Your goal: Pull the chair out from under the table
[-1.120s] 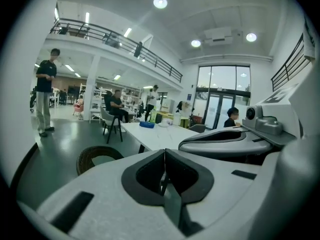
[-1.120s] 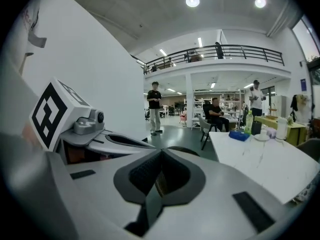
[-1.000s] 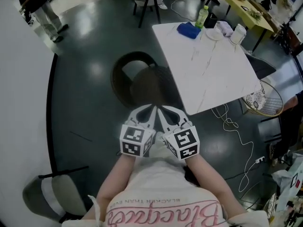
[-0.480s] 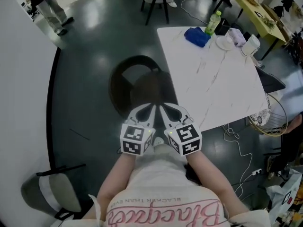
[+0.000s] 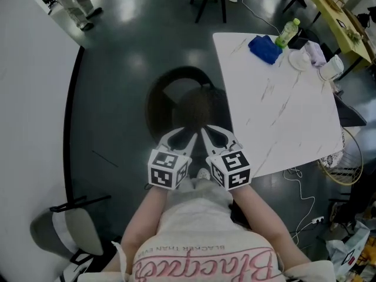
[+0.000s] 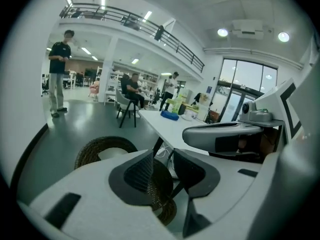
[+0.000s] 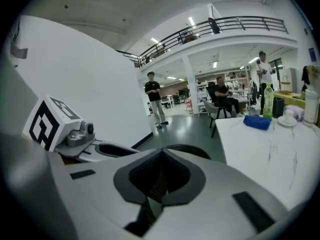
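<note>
Since a second ago the table [image 5: 282, 110] has slid further right in the head view than the chair [image 5: 197, 106], so the chair now stands a little farther out from the table's left edge. Both grippers are at the same spot on its back as before.

At the lower left a grey spare chair [image 5: 67, 237] stands well apart from everything else.

Next comes the left gripper [image 5: 181, 135], at the near rim of the chair. Its jaws are opening. A clear gap shows between the pads, with the dark wicker of the chair's back in that gap but no longer pinched.

The chair is a round wicker tub on the dark floor, just left of the table, its right side close under the table's left edge. Its back is toward the person and its open seat faces away, toward the top of the head view, roughly along that table edge. The tub is nearly round, so it has hardly any long axis.

The right gripper [image 5: 216, 135] sits just beside the left one on the same rim. Its tips are closed together, with wicker caught in the hollow behind them.

On the table's far end lie a blue cloth [image 5: 265, 49] and a green bottle [image 5: 288, 32].
</note>
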The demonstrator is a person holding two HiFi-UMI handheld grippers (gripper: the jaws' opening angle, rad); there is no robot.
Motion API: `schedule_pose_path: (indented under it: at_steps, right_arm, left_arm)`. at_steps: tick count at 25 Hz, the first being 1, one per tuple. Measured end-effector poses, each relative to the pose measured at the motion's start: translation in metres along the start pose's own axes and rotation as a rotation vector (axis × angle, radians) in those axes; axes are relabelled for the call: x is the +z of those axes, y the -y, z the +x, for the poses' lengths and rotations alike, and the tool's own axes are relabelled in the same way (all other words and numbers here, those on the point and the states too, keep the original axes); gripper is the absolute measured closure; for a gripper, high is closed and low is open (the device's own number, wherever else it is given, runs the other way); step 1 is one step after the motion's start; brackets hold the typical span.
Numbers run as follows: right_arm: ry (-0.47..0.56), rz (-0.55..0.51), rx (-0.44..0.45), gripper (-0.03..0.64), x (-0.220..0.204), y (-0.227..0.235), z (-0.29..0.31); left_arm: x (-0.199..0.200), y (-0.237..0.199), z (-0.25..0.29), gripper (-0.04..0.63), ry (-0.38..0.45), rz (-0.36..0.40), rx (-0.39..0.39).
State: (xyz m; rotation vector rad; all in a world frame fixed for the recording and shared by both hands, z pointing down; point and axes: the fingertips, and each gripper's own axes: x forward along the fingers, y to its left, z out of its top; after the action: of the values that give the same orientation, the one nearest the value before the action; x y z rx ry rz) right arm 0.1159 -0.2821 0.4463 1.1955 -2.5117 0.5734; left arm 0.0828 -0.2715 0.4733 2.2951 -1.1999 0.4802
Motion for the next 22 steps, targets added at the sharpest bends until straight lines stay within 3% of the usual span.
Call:
schedule_pose_path:
  at_steps: [6, 15, 22]
  right_arm:
    - [-0.054, 0.055, -0.017, 0.614, -0.004, 0.006, 0.037]
    - [-0.179, 0.1, -0.038, 0.614, -0.032, 0.017, 0.095]
    - [-0.249, 0.033, 0.033, 0.614, -0.053, -0.001, 0.16]
  left_arm:
    - [-0.011, -0.048, 0.015, 0.393, -0.074, -0.066, 0.04]
    - [-0.048, -0.136, 0.035, 0.393, -0.161, -0.169, 0.101]
    - [-0.089, -0.216, 0.051, 0.393, -0.282, -0.153, 0.201]
